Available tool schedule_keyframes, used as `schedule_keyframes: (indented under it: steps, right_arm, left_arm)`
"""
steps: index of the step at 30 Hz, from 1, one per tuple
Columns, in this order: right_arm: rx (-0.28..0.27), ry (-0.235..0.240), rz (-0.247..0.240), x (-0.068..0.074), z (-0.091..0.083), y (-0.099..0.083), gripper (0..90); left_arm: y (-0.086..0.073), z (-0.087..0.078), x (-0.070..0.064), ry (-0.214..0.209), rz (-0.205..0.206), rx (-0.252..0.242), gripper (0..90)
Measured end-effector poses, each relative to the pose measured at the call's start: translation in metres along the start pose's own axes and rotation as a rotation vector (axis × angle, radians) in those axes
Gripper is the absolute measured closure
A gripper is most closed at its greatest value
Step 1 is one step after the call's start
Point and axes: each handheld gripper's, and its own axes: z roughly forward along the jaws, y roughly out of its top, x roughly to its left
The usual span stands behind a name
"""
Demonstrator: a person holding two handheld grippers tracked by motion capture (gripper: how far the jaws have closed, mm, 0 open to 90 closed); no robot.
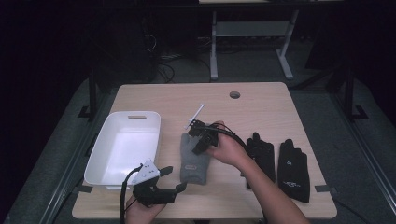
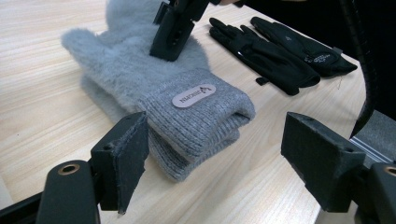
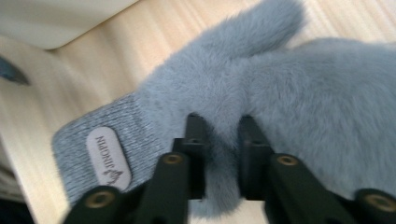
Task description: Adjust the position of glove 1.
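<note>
A pair of fluffy grey mittens (image 1: 192,163) lies stacked at the table's middle, ribbed cuffs toward the person, with a pale oval label (image 2: 193,95) on the top cuff. My right gripper (image 1: 198,145) comes down on the top mitten (image 3: 289,79) and is shut on a fold of its fur near the palm. My left gripper (image 1: 173,178) sits low at the front edge, open. Its jaws stand wide apart just short of the cuffs (image 2: 205,126), touching nothing. The left gripper view also shows the right gripper (image 2: 172,35) pressing into the fur.
A white plastic bin (image 1: 106,140) stands left of the mittens, its corner (image 3: 56,21) showing in the right gripper view. Two black gloves (image 1: 262,156) (image 1: 293,170) lie side by side to the right, near the table's right edge. A cable hole (image 1: 234,94) is at the back.
</note>
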Motion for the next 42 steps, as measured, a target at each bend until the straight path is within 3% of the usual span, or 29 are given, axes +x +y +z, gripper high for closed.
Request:
schedule_keyframes:
  steps: [2, 4, 7, 9, 16, 21, 25, 26, 30, 34, 42]
  right_arm:
    - [-0.021, -0.003, 0.015, -0.002, 0.001, -0.002, 63.4]
    - [-0.055, -0.009, 0.017, -0.003, -0.002, -0.004, 59.5]
    - [-0.086, -0.005, 0.022, -0.003, -0.005, -0.006, 61.4]
    - [-0.108, -0.005, 0.033, -0.003, -0.008, -0.009, 71.5]
    - [-0.073, -0.013, 0.057, -0.008, 0.011, -0.017, 73.7]
    - [-0.145, 0.007, 0.098, -0.015, 0.005, -0.029, 55.2]
    - [-0.178, 0.012, 0.134, -0.022, -0.004, -0.035, 49.2]
    - [-0.199, 0.007, 0.15, -0.027, -0.008, -0.039, 42.9]
    - [-0.225, 0.031, 0.2, -0.039, -0.012, -0.044, 35.3]
    - [-0.256, 0.036, 0.249, -0.052, -0.01, -0.046, 33.1]
    - [-0.267, 0.06, 0.334, -0.075, 0.003, -0.046, 31.2]
  left_arm:
    - [0.0, 0.0, 0.0, 0.001, -0.001, 0.0, 23.2]
    - [0.0, 0.0, 0.0, 0.001, 0.001, 0.001, 23.2]
    - [0.0, 0.0, 0.0, 0.002, 0.0, 0.001, 23.2]
    - [0.0, 0.001, 0.0, 0.002, 0.004, 0.003, 23.2]
    - [0.0, 0.001, -0.002, 0.001, 0.006, 0.008, 23.4]
    - [0.0, 0.002, -0.002, -0.001, 0.006, 0.009, 23.4]
    - [-0.001, 0.003, -0.002, -0.002, 0.005, 0.011, 23.5]
    - [-0.001, 0.003, -0.003, -0.002, 0.008, 0.014, 23.4]
    - [-0.001, 0.003, -0.003, -0.004, 0.013, 0.017, 23.4]
    - [-0.001, 0.004, -0.001, -0.008, 0.004, 0.019, 23.4]
    - [-0.001, 0.006, 0.0, -0.021, -0.014, 0.02, 23.4]
